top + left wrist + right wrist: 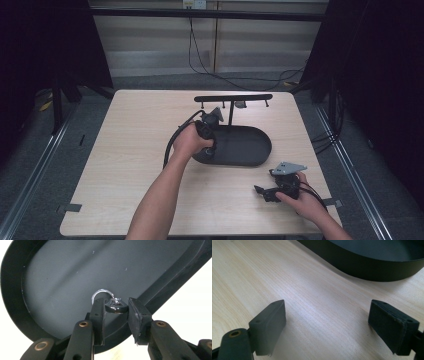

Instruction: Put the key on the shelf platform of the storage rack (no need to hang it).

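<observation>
A pale wooden surface [125,165] is filling the middle of the high view, with dark floor lying around it. At the centre of the frame a black oval tray [250,147] is sitting on the surface, and a thin black stand with a crossbar [233,98] is rising from the tray's upper edge, toward the top centre of the frame. A person's left hand [189,141] is reaching in from the bottom of the frame and holding the left claw [210,122] over the tray's left end. In the left gripper view, that claw [115,308] is clenching a small silver ring [113,304] just above the tray's dark floor [75,270]; what looks like a dark, glossy setting is sitting between the jaws, though the view is too close to be sure. At the lower right of the high view, the right hand [307,200] is holding the right claw [261,191] low over bare wood, well apart from the tray. In the right gripper view its jaws are standing wide apart, released, with the tray's wall [367,267] crossing the top of the frame.
</observation>
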Action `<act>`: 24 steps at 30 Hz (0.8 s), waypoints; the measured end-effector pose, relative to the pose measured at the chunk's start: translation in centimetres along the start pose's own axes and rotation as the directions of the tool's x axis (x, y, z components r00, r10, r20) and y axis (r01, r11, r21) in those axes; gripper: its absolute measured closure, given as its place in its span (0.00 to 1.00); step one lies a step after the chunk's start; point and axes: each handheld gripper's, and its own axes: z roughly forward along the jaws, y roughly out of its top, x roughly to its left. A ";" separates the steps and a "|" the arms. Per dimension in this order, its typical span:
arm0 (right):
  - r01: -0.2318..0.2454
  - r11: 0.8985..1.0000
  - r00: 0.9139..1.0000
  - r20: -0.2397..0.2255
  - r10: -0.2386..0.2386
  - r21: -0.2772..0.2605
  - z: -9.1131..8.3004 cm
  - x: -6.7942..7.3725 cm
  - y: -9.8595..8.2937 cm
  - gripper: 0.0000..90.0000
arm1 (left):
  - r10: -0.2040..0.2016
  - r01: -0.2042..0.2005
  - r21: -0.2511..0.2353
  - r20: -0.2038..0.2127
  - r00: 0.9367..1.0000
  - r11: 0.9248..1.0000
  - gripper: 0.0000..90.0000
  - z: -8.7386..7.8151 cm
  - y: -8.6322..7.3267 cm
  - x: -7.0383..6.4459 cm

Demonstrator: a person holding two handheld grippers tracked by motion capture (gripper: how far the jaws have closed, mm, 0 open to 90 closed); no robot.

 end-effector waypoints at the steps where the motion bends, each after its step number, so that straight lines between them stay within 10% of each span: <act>1: 0.000 1.000 1.000 0.000 0.000 0.000 0.0 0.0 0.0 0.16 | 0.009 -0.009 -0.003 0.004 1.000 1.000 0.75 0.1 0.0 0.0; 24: 0.000 1.000 1.000 0.000 0.000 0.000 0.0 0.0 0.0 0.16 | 0.025 -0.023 -0.110 0.018 1.000 0.994 0.51 -0.5 -0.6 -0.8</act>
